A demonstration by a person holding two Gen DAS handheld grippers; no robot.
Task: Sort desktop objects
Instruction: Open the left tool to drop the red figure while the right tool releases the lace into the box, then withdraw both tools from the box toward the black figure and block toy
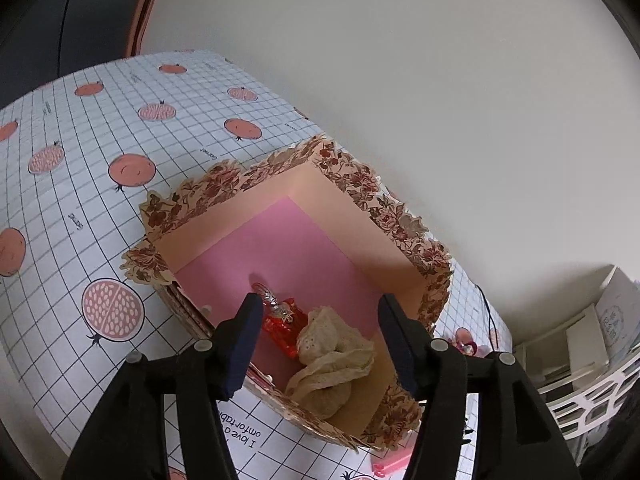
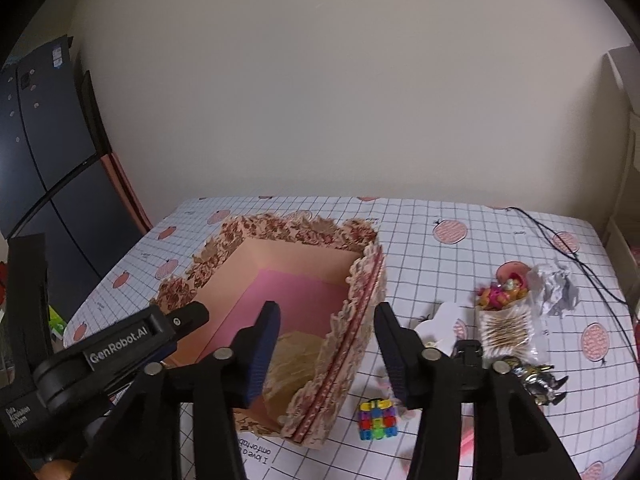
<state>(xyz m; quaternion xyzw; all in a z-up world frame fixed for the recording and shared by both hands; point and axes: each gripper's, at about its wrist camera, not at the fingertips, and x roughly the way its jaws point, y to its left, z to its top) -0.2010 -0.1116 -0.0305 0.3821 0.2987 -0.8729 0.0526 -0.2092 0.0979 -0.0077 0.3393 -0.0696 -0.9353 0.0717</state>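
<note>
The floral box (image 2: 352, 320) sits open on the desk (image 2: 440, 264), a cream cloth bundle (image 1: 332, 354) and red trinket (image 1: 282, 330) inside. Both the left claw (image 1: 316, 344) and right claw (image 2: 326, 354) hover half-open, empty. A colourful cube (image 2: 378, 420) lies beside the box.

Place: a home, a lived-in room.
Worktop (image 2: 460, 216): covered with a white grid-pattern cloth printed with pink fruit, set against a plain pale wall (image 2: 340, 80).
Left side: a dark multi-door fridge (image 2: 44, 152) with small stickers, standing beside the worktop.
Right side: a white lattice basket (image 1: 592, 392) holding papers and boxes.
Items on the cloth: a floral paper box (image 2: 360, 300), small toys (image 2: 378, 420), a cotton-swab pack (image 2: 506, 326), crumpled wrapper (image 2: 556, 288), a loose black cable (image 2: 568, 248).
</note>
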